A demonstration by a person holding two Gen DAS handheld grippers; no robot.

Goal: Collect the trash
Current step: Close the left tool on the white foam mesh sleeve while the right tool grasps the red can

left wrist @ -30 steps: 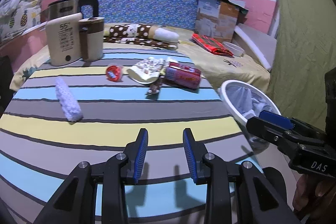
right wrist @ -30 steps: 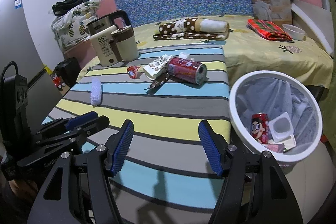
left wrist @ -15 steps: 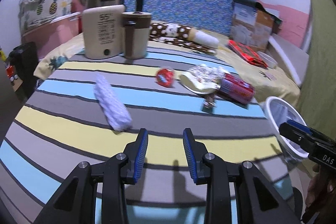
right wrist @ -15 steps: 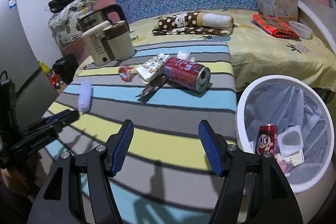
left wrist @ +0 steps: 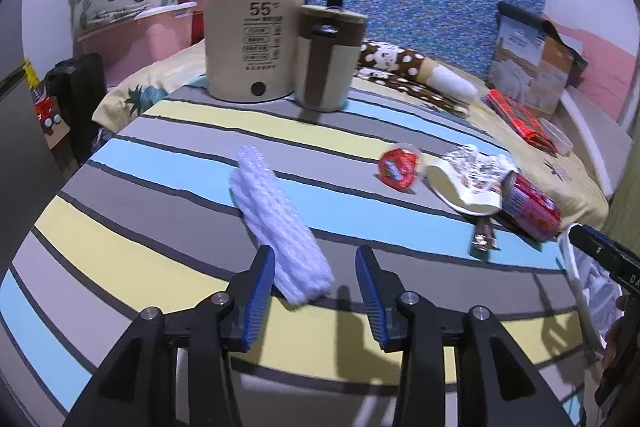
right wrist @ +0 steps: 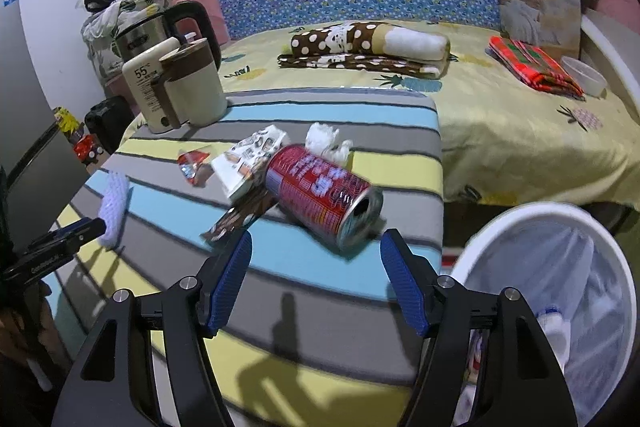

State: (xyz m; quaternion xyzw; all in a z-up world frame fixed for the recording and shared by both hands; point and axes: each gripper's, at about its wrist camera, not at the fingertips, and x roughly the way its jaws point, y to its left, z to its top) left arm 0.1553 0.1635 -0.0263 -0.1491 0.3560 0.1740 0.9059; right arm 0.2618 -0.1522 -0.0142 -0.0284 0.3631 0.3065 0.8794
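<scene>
White foam net (left wrist: 276, 223) lies between the left gripper (left wrist: 316, 277)'s spread fingers; right gripper (right wrist: 316, 275)'s fingers apart near the red can (right wrist: 320, 195).

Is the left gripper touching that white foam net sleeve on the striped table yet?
Cannot tell. In the left wrist view the white foam net sleeve runs in between the open left gripper, its near end right beside the left blue pad, with no clear gap or contact.

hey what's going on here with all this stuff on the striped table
Someone is clearing trash with two handheld grippers. The left gripper, open, is closing in on the white foam net. The right gripper, open, faces the tipped red can. Neither is gripped yet. The white bin waits beside the table.
</scene>
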